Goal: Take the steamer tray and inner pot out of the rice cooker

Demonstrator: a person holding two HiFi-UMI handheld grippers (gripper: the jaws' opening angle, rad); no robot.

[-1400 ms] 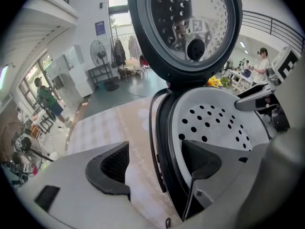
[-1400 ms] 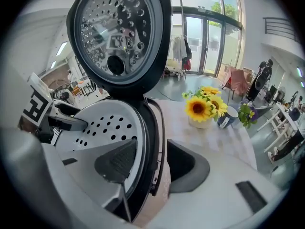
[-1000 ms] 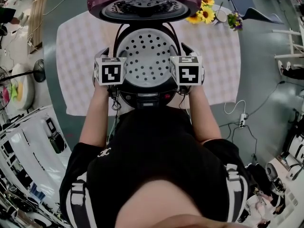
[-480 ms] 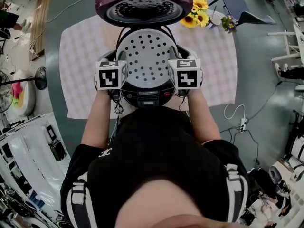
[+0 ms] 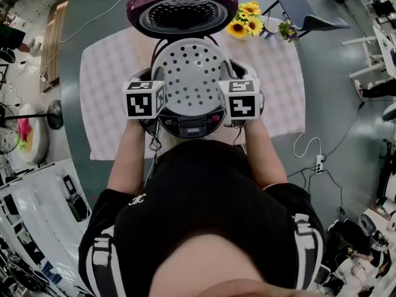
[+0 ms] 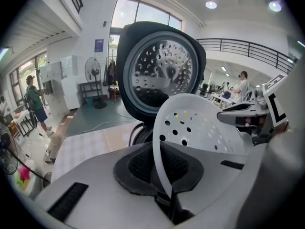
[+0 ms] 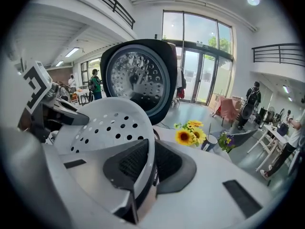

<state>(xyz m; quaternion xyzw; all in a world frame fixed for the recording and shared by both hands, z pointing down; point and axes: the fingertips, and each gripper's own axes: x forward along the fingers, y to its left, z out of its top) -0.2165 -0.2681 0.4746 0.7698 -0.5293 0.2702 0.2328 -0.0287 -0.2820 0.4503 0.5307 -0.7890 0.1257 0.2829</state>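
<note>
— "Up out of the dark round rice cooker [image 5: 189,121] came the white perforated plastic steamer tray [image 5: 189,73]; it sat lower a second earlier, didn't it?"

— "It did. Both claws had just been closing on its rim, and it rose with them beneath the open purple lid [image 5: 182,8]."

— "So the first half was nearly done?"

— "I'd judge so, though the inner pot was hidden under the tray. The left gripper [image 6: 163,187] pinched the tray's left edge between its pads, the right gripper [image 7: 143,175] the right edge, tray held level between them."
</note>
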